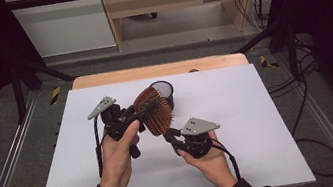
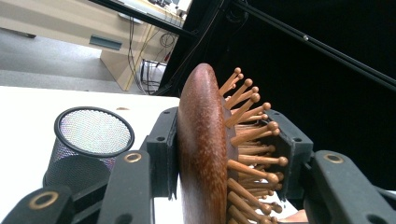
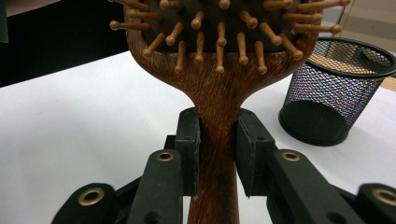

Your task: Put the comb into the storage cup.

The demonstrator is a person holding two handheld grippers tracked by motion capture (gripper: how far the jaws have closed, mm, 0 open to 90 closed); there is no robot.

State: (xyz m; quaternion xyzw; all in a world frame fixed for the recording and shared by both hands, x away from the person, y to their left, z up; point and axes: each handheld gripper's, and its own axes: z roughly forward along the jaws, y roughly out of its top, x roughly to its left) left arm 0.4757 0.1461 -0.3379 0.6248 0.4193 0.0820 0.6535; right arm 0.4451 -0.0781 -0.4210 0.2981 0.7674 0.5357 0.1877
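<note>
A wooden paddle hairbrush (image 1: 155,111) with wooden pins is held off the white table top between both grippers. My left gripper (image 1: 148,108) is shut on the brush head (image 2: 201,154). One pad lies on the smooth back and the other on the pin side. My right gripper (image 1: 171,136) is shut on the brush (image 3: 219,93) at the neck of its handle, with a pad on each side. A black mesh cup (image 1: 163,91) stands upright just behind the brush. In the gripper views the cup (image 2: 93,135) (image 3: 337,88) looks empty.
The white table top (image 1: 243,111) spreads wide around the hands, with a wooden edge (image 1: 161,70) at the back. Black frame posts (image 1: 18,81) stand at both back corners. Cables (image 1: 307,101) trail on the floor to the right.
</note>
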